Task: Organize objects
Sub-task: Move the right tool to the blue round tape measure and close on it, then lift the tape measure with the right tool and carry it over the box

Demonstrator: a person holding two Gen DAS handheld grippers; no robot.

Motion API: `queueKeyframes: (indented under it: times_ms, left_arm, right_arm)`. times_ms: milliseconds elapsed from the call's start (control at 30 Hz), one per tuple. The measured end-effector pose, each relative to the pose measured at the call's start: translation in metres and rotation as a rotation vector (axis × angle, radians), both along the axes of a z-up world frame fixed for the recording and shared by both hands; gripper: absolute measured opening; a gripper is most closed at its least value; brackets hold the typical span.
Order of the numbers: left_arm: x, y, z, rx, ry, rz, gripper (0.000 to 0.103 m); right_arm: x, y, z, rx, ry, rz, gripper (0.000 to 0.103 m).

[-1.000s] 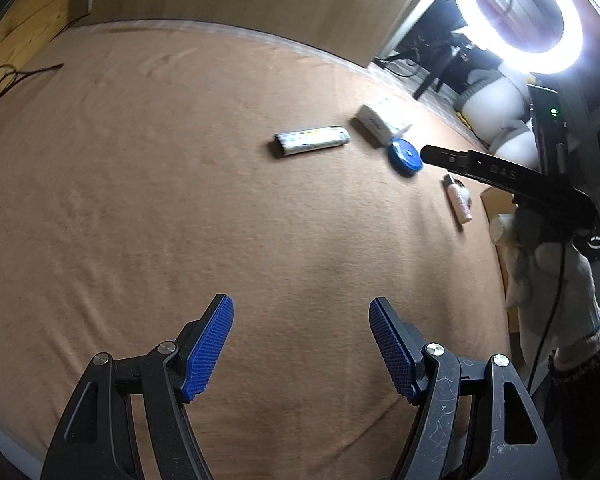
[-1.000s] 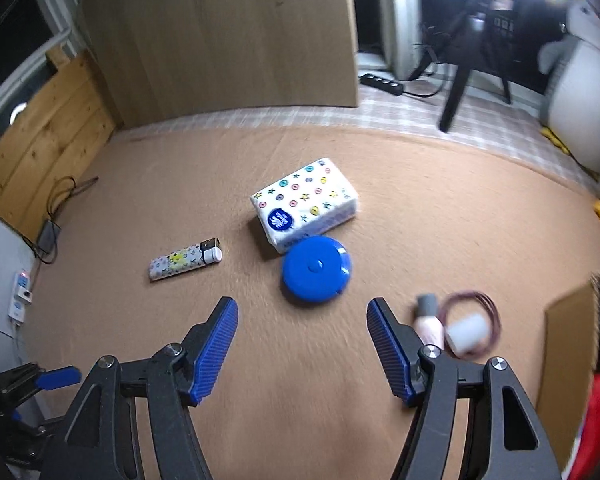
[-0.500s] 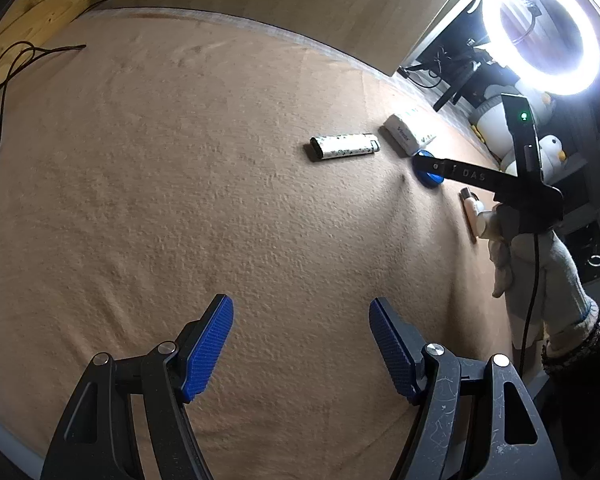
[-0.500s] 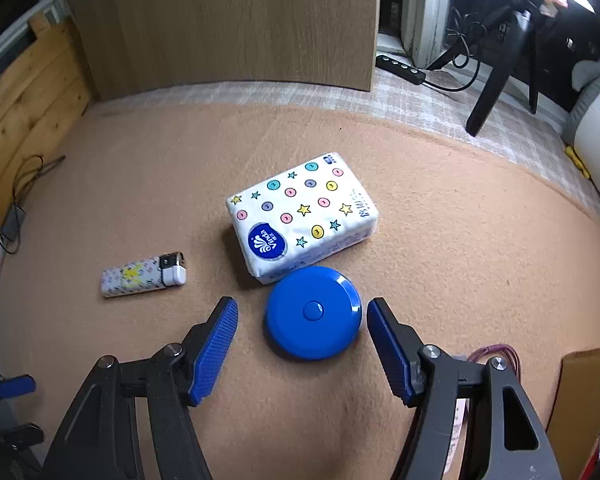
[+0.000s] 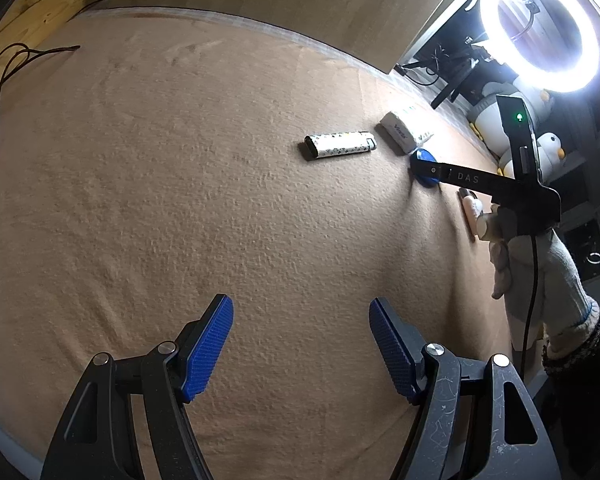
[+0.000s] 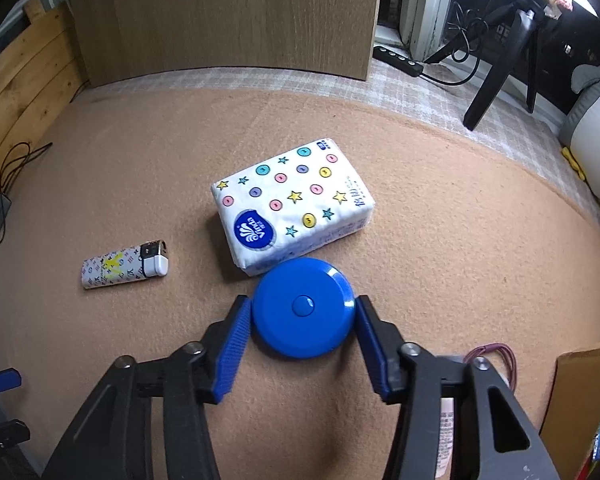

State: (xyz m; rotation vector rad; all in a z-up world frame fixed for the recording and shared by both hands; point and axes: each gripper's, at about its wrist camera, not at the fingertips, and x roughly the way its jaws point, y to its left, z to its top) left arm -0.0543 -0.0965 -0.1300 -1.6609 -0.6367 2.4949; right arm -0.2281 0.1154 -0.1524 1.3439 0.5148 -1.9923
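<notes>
Right gripper [image 6: 303, 312]: fingers closed against both sides of blue round case [image 6: 303, 307], resting on brown blanket [image 6: 440, 208], touching tissue pack [image 6: 292, 204]. Left gripper [image 5: 301, 344]: fingers wide apart, empty.

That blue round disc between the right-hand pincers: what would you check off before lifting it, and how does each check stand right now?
1. Blue tape measure centred between the right gripper fingers: ok.
2. Both pads touching the disc's sides: ok, they appear to meet its left and right edges.
3. Grip firm enough to lift: cannot tell; the disc lies on the blanket.
4. Tissue pack free of the disc: not ok, its near edge sits right against or under the disc's far edge.
5. Lighter out of the way: ok, it lies apart to the left.
6. Left gripper clear: ok, open and holding nothing.
</notes>
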Motion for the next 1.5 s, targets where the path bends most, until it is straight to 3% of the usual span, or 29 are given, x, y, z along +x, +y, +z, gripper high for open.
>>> queueKeyframes:
  times_ms: [400, 667, 1067, 1167, 1500]
  left_arm:
    - [-0.004, 0.012, 0.004, -0.001, 0.016, -0.022, 0.074]
    - [-0.010, 0.033, 0.011, -0.001, 0.030, -0.069, 0.074]
    - [-0.028, 0.082, 0.019, 0.009, 0.046, -0.170, 0.074]
    - [-0.033, 0.099, 0.019, 0.012, 0.049, -0.202, 0.074]
    - [-0.042, 0.145, 0.019, 0.016, 0.048, -0.286, 0.074]
  right_arm:
    - [0.013, 0.016, 0.010, -0.039, -0.029, -0.003, 0.046]
    - [0.031, 0.060, 0.043, -0.126, -0.043, -0.047, 0.046]
    - [0.052, 0.183, 0.098, -0.176, 0.046, -0.212, 0.046]
    - [0.051, 0.211, 0.101, -0.150, 0.080, -0.253, 0.046]
    - [0.037, 0.302, 0.092, -0.123, 0.068, -0.445, 0.046]
